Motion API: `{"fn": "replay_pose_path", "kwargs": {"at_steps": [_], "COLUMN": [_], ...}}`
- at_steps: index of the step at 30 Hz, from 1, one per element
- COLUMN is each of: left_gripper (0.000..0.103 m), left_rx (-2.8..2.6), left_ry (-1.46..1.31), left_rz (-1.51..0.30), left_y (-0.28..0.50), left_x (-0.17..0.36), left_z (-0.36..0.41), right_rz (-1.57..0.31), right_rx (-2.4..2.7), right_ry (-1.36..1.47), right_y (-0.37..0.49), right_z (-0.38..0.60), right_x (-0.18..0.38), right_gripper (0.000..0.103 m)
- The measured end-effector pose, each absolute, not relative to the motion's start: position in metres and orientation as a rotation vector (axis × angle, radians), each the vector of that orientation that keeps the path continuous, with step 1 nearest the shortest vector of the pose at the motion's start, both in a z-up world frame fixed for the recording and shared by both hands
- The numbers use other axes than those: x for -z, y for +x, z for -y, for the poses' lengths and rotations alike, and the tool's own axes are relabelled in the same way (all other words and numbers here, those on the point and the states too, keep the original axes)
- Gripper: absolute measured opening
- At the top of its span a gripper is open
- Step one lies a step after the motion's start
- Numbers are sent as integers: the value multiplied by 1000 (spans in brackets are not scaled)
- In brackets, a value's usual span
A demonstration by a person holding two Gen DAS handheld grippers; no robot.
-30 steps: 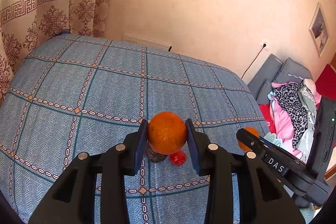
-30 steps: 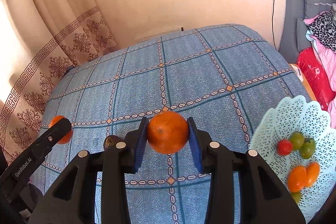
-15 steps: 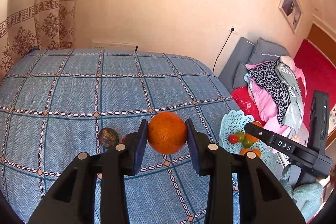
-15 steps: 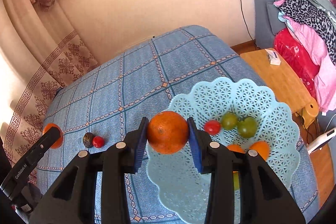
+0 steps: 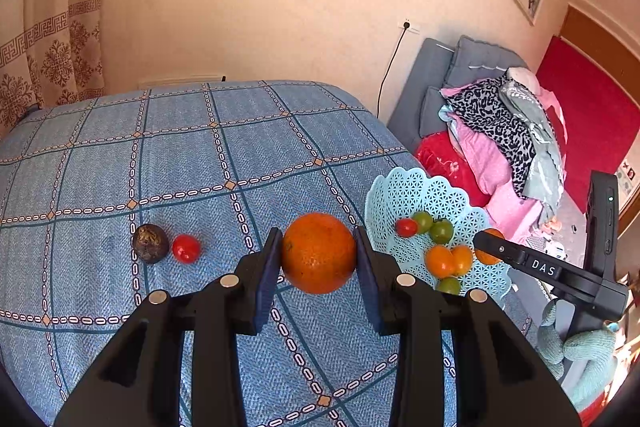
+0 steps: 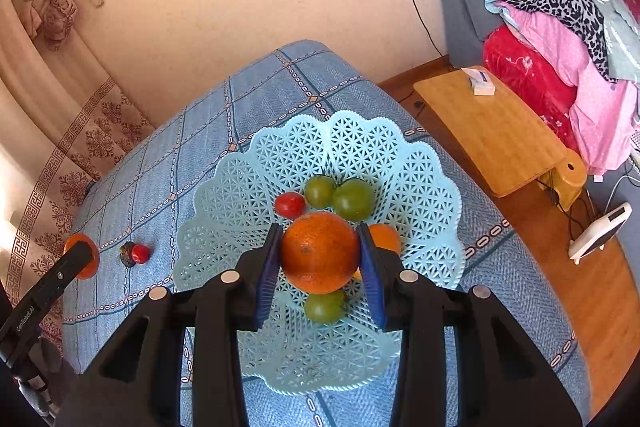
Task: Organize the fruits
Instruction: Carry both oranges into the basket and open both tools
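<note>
Hovering over the basket, the right gripper pinched 1 orange between both blue pads, fruit bulging above and below the pads. Basket centre lay directly beneath; red tomato at 11 o'clock of the orange, 2 green tomatoes at 12 to 1 o'clock, another green one at 6 o'clock. Release looked close, judged by position.

Left gripper pinched a second orange over the blue bedspread; the basket sat at 3 o'clock of it. Right hand nearer.

Loose on the cloth: dark fruit touching small red tomato, at 9 o'clock of the left orange.
</note>
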State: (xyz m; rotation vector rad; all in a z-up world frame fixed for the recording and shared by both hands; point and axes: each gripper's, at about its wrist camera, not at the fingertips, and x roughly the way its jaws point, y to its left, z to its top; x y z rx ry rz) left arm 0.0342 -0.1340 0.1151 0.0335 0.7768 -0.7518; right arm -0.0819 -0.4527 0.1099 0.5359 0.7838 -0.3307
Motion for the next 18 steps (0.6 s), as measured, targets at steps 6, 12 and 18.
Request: {"fn": "replay_pose_path", "kwargs": {"at_steps": [6,12,18], "left_gripper": [36,36,36], "left_rx": [763,775,800], "left_ry": [67,95,105], "left_rz": [-789,-793,-804], "left_y": [27,16,8], "left_x": [-109,-105,-103], "left_z": [148,161,173], "right_rz": [-795,-787,-715], "right_rx": [330,320,336], "right_ry": [529,536,507], "right_y": [-100,-110,-123], "right_z": [458,461,461], "right_x": [-101,-99,-111], "right_gripper": [38,41,58]}}
